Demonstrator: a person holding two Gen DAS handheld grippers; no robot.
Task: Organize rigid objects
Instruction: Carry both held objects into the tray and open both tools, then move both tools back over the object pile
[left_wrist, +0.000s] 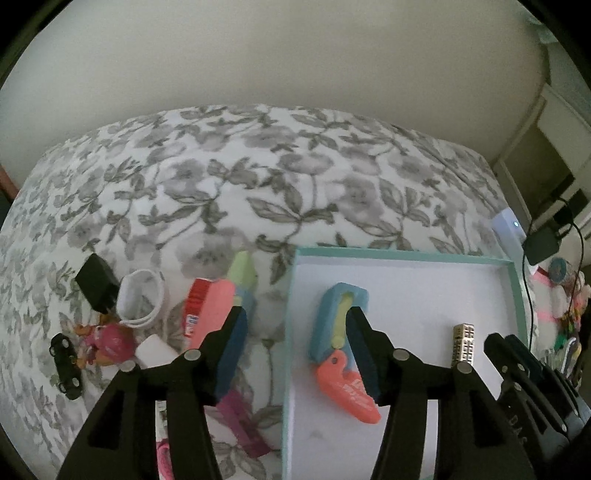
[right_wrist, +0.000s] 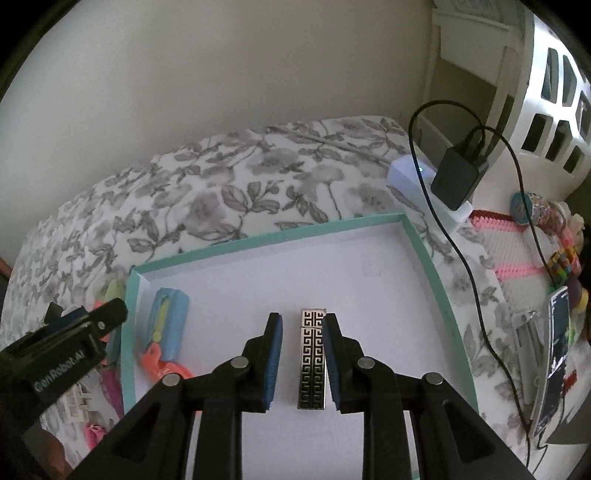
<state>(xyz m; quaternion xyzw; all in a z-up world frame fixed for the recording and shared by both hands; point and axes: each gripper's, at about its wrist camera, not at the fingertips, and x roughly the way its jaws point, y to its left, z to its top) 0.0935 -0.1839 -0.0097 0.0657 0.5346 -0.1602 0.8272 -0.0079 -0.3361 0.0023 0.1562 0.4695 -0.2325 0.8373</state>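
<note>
A shallow rectangular tray (right_wrist: 436, 273) with a matte white floor and a thin teal cardboard rim lies on a bed covered by a white quilt (left_wrist: 229, 177) printed with grey flowers and leaves. Right gripper (right_wrist: 303, 354): black plastic arms with blue foam-like pads, jaws parted, straddling a flat oblong metallic lighter (right_wrist: 312, 360) whose silver face carries a black Greek-key relief; the right pad lies against or just beside the lighter's edge, the left pad stands apart from it, so nothing is clamped. The lighter lies flat on the tray floor. Left gripper (left_wrist: 299, 354): jaws spread wide, holding nothing, poised over the tray's left rim. Its right finger overlaps a folding toy knife (left_wrist: 340, 332) of smooth moulded plastic, with a light blue handle, pale green inlay and coral curved blade, lying inside the tray near its left wall; whether the pad touches it cannot be told. Outside the tray, on the quilt, lie a second toy knife (left_wrist: 218, 306) in similar colours, a black cuboid charger plug (left_wrist: 96, 286), a coiled white cable (left_wrist: 142, 299), a small black toy car (left_wrist: 66, 360), a pink figurine (left_wrist: 110, 341) and a white block (left_wrist: 155, 350). Beyond the tray's right edge stand a white power strip (right_wrist: 413, 181) carrying a black adapter (right_wrist: 458, 177) with a thin black cord.
</note>
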